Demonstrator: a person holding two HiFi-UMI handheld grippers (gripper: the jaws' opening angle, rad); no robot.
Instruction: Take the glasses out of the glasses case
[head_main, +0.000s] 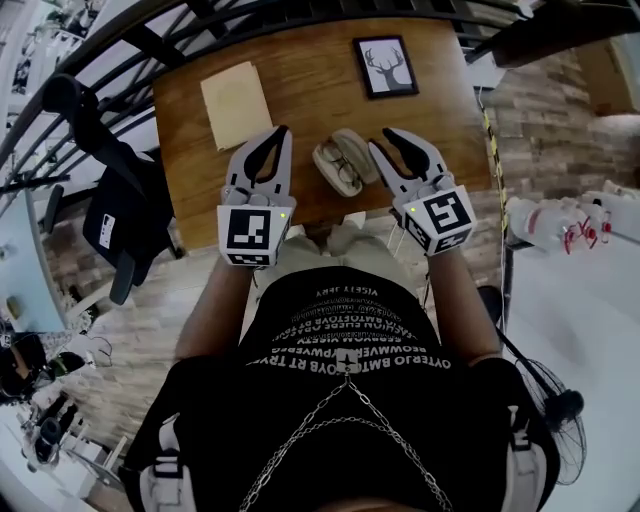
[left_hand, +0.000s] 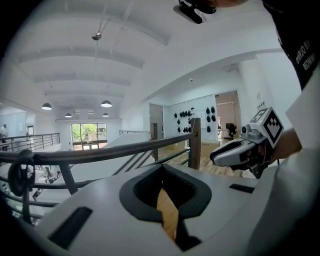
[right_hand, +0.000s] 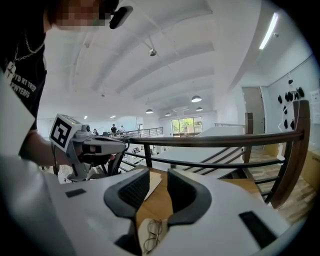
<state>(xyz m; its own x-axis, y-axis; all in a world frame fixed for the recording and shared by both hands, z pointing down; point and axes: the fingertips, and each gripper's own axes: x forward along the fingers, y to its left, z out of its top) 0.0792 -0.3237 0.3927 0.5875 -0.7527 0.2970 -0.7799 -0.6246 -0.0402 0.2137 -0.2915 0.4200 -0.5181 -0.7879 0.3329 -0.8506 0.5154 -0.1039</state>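
Black shirt (head_main: 340, 330) and chain (head_main: 345, 415) closest, then both grippers flanking the open glasses case (head_main: 358, 148).

Left gripper (head_main: 283, 132) just left of the case, jaw tips pressed together on nothing; right gripper (head_main: 385, 140) just right of it, jaws spread and empty. Glasses (head_main: 346, 172) lying inside the case, on the wooden table (head_main: 300, 90); tan paper (head_main: 236, 103) behind and left of the case, framed deer print (head_main: 385, 66) behind it. Probably the reach, nothing gripped yet. Best done by lowering the spread right jaws over the bridge or a temple arm, never a lens. Close softly, steady the case shell with the left tips if it rides up, and lift straight out to avoid snagging the rim.
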